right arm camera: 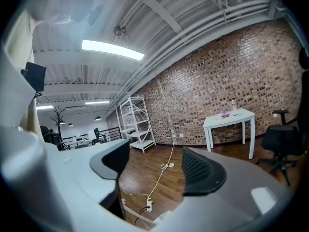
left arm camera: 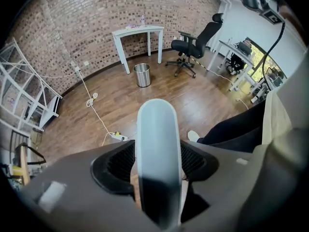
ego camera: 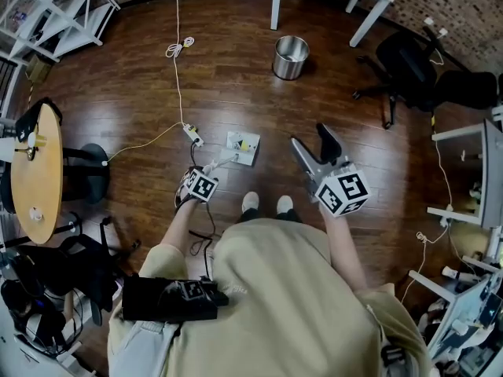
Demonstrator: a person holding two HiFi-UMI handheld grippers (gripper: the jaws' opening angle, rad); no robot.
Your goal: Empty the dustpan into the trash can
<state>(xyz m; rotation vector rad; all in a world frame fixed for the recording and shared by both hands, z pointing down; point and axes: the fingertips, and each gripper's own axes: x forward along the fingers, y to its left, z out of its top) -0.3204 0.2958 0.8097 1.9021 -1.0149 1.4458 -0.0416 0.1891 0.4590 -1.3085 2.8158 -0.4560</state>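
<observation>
dark, glossy plank floor [ego camera: 236,93] spread wide under a curving red brick wall [left arm camera: 72,33], with open boards between the person [ego camera: 275,305] in a beige top and the far furniture. white table [left arm camera: 149,29] on square legs against the wall, black office chair [left arm camera: 193,45] on castors to its right, round wooden table [ego camera: 35,171] at the left edge of the head view. small round steel trash can [ego camera: 287,69], upright and open-mouthed, on bare boards beside a leg of the white table, well apart from the person's pale shoes [ego camera: 250,203].

left gripper [left arm camera: 158,154], pointed steeply down at the end of the left forearm, clenched on the dustpan handle [left arm camera: 157,127], ribbed black pads pressed to both flanks. handle of smooth, pale grey-white plastic, broad and flat-faced with a rounded end, darker low down. long axis straight up the middle of the left gripper view, rounded end aimed toward the trash can. pan itself not visible in any view.

right gripper [right arm camera: 157,168] held about level toward the brick wall, released, jaws apart with only floor and a trailing white cable between them.

white power strip [ego camera: 193,136] on a yellow lead, flat on the floor ahead of the left gripper, near but not touching.
</observation>
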